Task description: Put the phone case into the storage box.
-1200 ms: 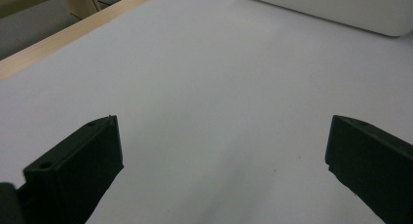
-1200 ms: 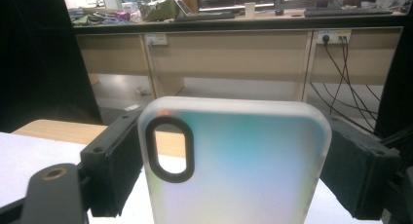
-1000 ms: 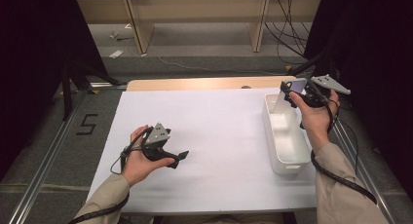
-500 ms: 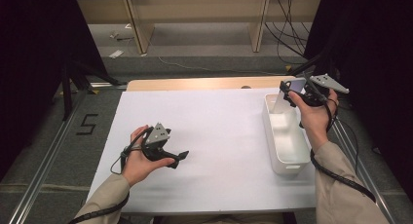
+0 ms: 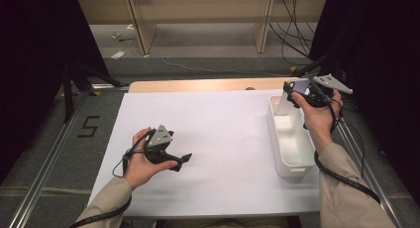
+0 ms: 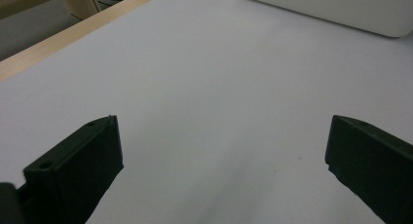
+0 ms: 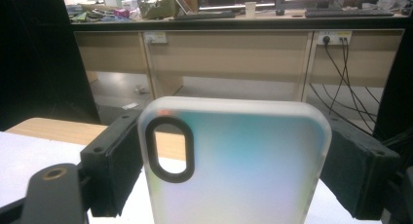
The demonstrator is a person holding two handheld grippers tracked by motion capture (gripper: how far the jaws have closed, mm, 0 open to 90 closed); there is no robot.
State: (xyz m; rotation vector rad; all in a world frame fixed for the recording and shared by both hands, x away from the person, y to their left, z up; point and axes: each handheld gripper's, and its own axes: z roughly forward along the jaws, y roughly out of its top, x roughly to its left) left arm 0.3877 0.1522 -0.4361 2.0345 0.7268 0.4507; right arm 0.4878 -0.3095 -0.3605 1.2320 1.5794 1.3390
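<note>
Nothing has been shifted since the earlier frame. A frosted, translucent phone case (image 7: 234, 160) with rounded corners and an oval black-rimmed cutout is clamped by its long edges between the right gripper's (image 5: 297, 96) jaws, held upright above the far end of the smooth white bin (image 5: 285, 153). The left gripper (image 5: 171, 153) is held low over the white bench (image 5: 223, 134), jaws apart.

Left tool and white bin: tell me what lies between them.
Nothing: in the high view, bare white tabletop runs from the left tool to the white bin.
</note>
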